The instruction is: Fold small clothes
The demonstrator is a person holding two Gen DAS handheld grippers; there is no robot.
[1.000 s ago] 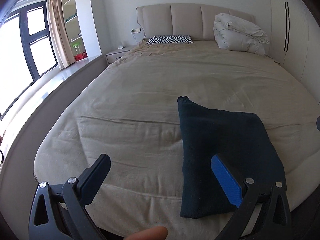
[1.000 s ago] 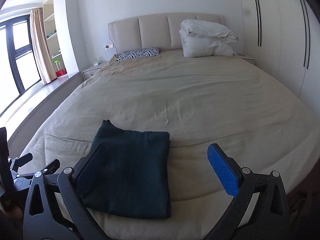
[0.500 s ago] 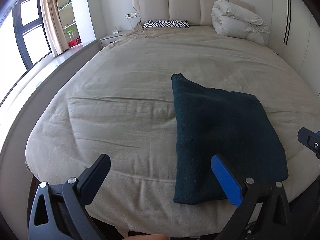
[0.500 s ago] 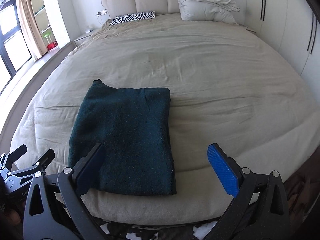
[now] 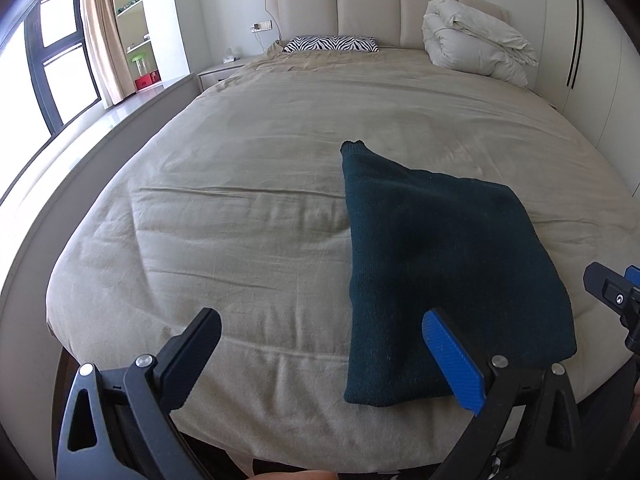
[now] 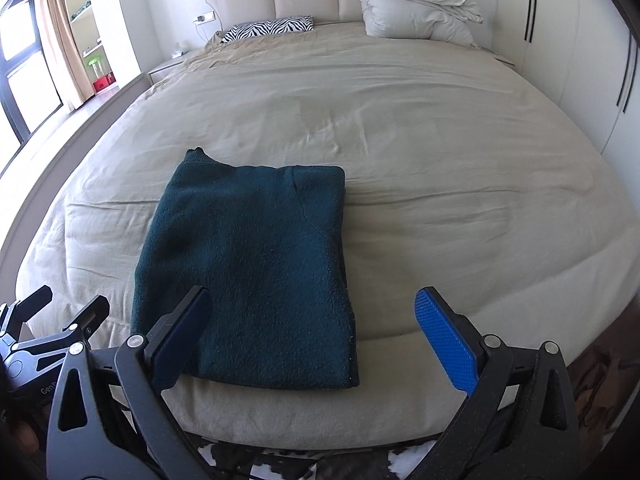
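Dark green knit garment [image 6: 248,272] lies folded in a neat rectangle near the foot edge of the bed [image 6: 440,168], left gripper [image 5: 320,360] & right gripper [image 6: 312,332] both spread wide, holding nothing; fold looks done, next prob. a final tidy or set-aside.

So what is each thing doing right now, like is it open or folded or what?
Dark green garment: folded, lying flat near the foot of the bed.
Left gripper: open, holding nothing.
Right gripper: open, holding nothing.
White duvet: bundled up by the headboard.
Zebra pillow: lying flat.
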